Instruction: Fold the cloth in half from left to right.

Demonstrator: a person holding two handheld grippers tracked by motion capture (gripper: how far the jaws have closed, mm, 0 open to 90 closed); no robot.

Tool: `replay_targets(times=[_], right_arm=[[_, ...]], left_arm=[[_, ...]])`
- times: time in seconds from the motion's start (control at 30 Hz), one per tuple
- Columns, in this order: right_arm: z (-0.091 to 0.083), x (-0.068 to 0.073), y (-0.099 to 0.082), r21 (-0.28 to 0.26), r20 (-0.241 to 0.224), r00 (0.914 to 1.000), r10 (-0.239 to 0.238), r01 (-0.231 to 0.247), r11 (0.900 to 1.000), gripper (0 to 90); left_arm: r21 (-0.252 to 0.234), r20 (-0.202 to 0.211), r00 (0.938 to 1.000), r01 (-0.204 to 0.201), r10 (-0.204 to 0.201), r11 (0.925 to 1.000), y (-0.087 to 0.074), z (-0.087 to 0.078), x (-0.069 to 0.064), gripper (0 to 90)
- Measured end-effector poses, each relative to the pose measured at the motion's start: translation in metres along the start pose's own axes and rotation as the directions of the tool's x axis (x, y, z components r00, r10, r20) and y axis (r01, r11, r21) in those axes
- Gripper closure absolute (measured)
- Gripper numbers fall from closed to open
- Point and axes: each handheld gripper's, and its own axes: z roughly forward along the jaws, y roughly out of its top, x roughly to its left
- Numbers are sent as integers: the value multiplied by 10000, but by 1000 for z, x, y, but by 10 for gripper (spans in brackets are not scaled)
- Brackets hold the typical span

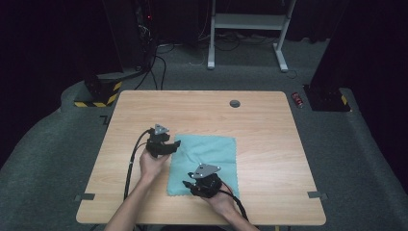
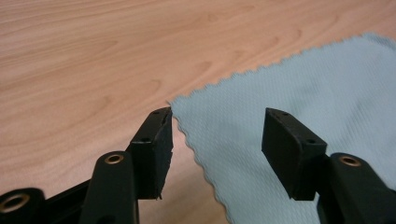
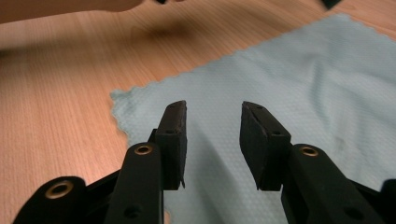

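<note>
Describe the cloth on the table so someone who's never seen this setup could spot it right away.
On the light wooden table, look near the front, between the left gripper and the right gripper. The cloth lies flat there, roughly square. It is the one soft, pale teal thing, with zigzag-cut edges.

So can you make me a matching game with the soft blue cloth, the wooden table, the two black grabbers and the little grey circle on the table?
Things:
1. light blue cloth with zigzag edges
2. left black gripper
3. right black gripper
4. small round grey cap

Places or states:
A. jaws open over the cloth's near left corner
B. set into the light wooden table near its far edge
C. lying spread flat on the table
D. jaws open at the cloth's far left corner

Pairs: 1-C, 2-D, 3-A, 4-B
</note>
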Motion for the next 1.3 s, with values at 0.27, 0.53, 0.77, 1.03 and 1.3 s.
replay_targets(times=[0.27, 0.53, 0.77, 1.03, 1.3], right_arm=[[13, 13, 7, 59, -422, 9989, -213, 215, 9998, 624], [24, 28, 11, 116, -826, 9945, -641, 653, 9978, 620], [36, 42, 13, 302, -1038, 9887, -1079, 1116, 9933, 619], [42, 51, 14, 629, -916, 9855, -1429, 1490, 9868, 654], [42, 49, 14, 633, -868, 9860, -1426, 1483, 9869, 759]], left_arm=[[454, -388, 9979, 536, -518, 9975, 14, 31, 12, 451], [859, -580, 9970, 552, -503, 9948, 9, 43, 14, 492], [1024, -731, 9972, -56, 131, 9947, 12, 47, 6, 570], [976, -638, 9977, -145, 208, 9951, 13, 49, 5, 675], [1083, -625, 9980, -3, 71, 9941, 18, 52, 4, 760]])
